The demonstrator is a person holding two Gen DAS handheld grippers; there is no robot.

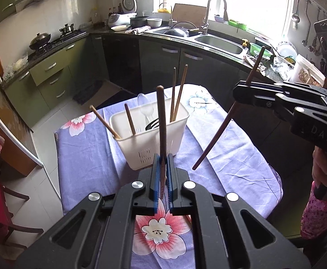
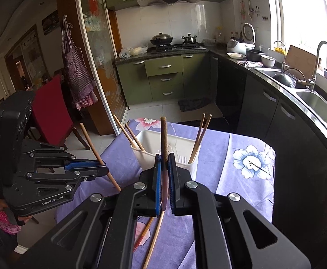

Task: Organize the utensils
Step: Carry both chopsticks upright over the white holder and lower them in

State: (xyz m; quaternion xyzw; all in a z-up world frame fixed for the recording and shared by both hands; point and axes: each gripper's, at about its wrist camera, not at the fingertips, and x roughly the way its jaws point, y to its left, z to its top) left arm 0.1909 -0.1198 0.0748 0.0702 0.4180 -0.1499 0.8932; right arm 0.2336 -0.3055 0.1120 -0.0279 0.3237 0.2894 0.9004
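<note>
A white utensil caddy (image 1: 150,137) stands on the floral purple tablecloth (image 1: 230,148); it also shows in the right wrist view (image 2: 163,150). It holds several wooden chopsticks (image 1: 178,94), a clear plastic spoon (image 1: 144,106) and a dark slotted utensil (image 1: 152,124). My left gripper (image 1: 163,159) is shut on a dark brown chopstick (image 1: 161,112), held upright just short of the caddy. My right gripper (image 2: 164,159) is shut on another dark chopstick (image 2: 163,134), near the caddy; from the left wrist view that chopstick (image 1: 221,132) slants above the cloth to the caddy's right.
Two loose chopsticks (image 2: 153,244) lie on the cloth under my right gripper. A kitchen counter with a double sink (image 1: 219,41) and faucet runs behind the table. A stove with pots (image 1: 40,40) is at the left. A red chair (image 2: 51,109) stands beside the table.
</note>
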